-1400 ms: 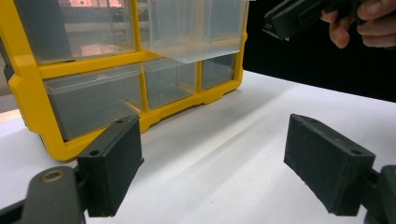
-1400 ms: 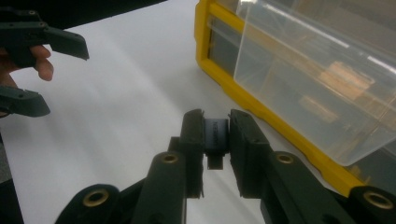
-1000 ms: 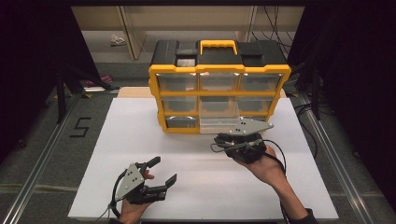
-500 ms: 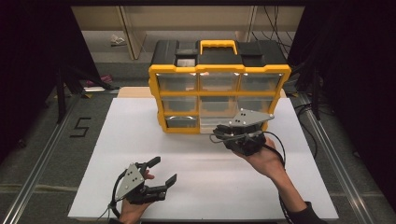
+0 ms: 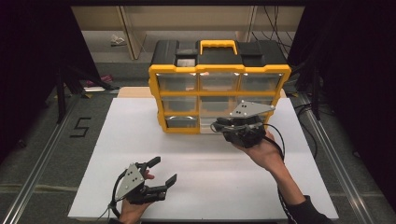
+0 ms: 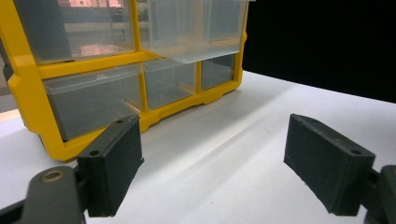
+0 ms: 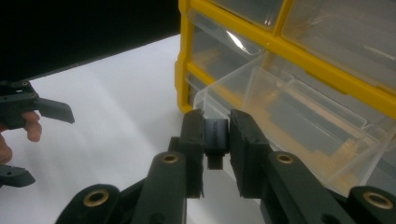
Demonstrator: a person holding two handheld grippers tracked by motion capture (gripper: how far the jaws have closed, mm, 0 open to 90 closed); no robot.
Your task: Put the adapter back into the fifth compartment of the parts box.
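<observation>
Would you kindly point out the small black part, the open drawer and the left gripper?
small black part (image 7: 216,140), right gripper view, its face between the jaws.
open drawer (image 7: 299,126), right gripper view, clear side wall.
left gripper (image 5: 162,172), high view, midway between fingertips.

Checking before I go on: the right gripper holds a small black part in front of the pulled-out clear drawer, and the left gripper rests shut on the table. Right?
Not quite. The left gripper is open: the left gripper view shows its jaws wide apart over the white table. The right gripper does hold the small black part by the pulled-out drawer.
</observation>
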